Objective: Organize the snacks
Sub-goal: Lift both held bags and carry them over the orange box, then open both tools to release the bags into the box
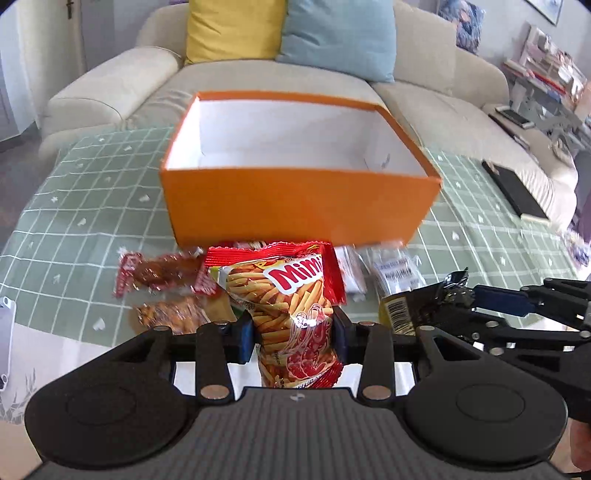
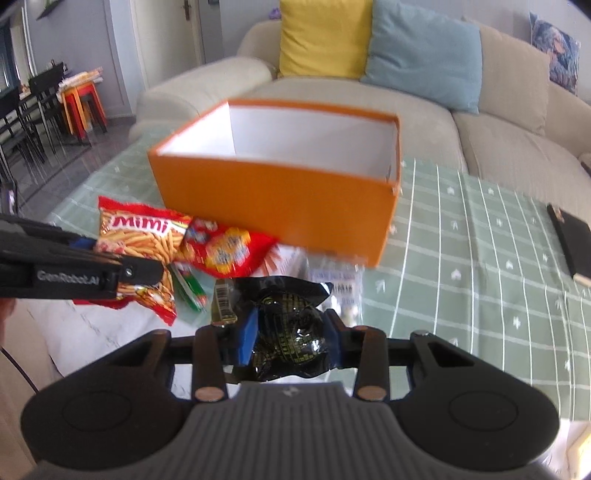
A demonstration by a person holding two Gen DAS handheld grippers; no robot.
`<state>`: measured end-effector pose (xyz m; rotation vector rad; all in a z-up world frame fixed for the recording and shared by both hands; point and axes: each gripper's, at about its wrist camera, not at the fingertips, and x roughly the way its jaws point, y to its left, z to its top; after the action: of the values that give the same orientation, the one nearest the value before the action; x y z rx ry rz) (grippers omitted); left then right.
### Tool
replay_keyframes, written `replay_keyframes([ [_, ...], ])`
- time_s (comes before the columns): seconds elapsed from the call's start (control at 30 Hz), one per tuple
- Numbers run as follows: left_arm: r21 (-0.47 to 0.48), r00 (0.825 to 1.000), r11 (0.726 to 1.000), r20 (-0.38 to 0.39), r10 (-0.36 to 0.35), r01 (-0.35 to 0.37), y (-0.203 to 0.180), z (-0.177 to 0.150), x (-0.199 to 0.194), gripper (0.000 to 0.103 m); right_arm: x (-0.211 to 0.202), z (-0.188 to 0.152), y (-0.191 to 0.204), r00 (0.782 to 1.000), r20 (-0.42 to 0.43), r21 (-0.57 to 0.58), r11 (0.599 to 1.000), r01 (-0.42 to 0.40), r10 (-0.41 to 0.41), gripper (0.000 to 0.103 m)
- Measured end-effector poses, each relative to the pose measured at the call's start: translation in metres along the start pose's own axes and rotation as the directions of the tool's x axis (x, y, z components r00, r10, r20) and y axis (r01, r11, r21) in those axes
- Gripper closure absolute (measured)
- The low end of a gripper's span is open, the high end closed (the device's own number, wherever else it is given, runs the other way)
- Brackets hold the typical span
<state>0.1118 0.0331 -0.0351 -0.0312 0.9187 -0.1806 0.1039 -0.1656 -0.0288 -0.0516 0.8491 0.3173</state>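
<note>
The box [image 1: 299,199] stands on the surface [image 1: 92,192], open side up, before the sofa [image 1: 258,85]; two cushions [image 1: 236,29] lean on the sofa back behind it; loose snack packets [image 1: 162,275] lie on the surface just before the box; a notebook [image 1: 515,192] lies well to its right.

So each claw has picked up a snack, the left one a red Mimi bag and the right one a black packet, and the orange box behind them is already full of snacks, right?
Not quite: the orange box is empty; both wrist views show only its bare white inside. The rest holds: the left claw grips the red Mimi bag, the right claw the black packet.
</note>
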Motion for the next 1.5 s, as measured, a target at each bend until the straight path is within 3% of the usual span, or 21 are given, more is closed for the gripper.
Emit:
replay_keyframes([
  [0.37, 0.009, 0.994, 1.0, 0.105, 0.025, -0.026, 0.008, 0.049, -0.011, 0.058, -0.015, 0.066, -0.005, 0.991, 0.133, -0.02, 0.999, -0.027, 0.029, 0.069],
  [0.67, -0.002, 0.985, 1.0, 0.167, 0.031, -0.031, 0.008, 0.105, -0.003, 0.058, 0.004, 0.135, -0.01, 0.98, 0.201, -0.055, 0.998, 0.013, -0.002, 0.069],
  [0.97, 0.005, 0.991, 0.998, 0.122, 0.06, -0.061, 0.006, 0.137, 0.043, 0.058, 0.069, 0.174, -0.026, 0.995, 0.1, -0.027, 0.999, 0.019, -0.016, 0.07],
  [1.37, 0.048, 0.991, 0.992, -0.06, 0.123, -0.12, 0.009, 0.144, 0.116, 0.058, 0.148, 0.174, -0.042, 0.995, -0.095, 0.046, 0.999, 0.016, -0.011, 0.073],
  [1.43, 0.059, 0.988, 0.991, -0.092, 0.122, -0.117, 0.009, 0.141, 0.124, 0.058, 0.158, 0.173, -0.045, 0.991, -0.134, 0.065, 0.998, 0.013, -0.005, 0.083],
  [1.47, 0.068, 0.986, 0.991, -0.107, 0.125, -0.118, 0.009, 0.141, 0.127, 0.058, 0.164, 0.173, -0.048, 0.988, -0.152, 0.085, 0.996, 0.013, 0.0, 0.099],
  [1.5, 0.079, 0.984, 0.99, -0.12, 0.129, -0.12, 0.007, 0.14, 0.13, 0.058, 0.169, 0.173, -0.051, 0.985, -0.173, 0.109, 0.994, 0.011, 0.008, 0.099],
])
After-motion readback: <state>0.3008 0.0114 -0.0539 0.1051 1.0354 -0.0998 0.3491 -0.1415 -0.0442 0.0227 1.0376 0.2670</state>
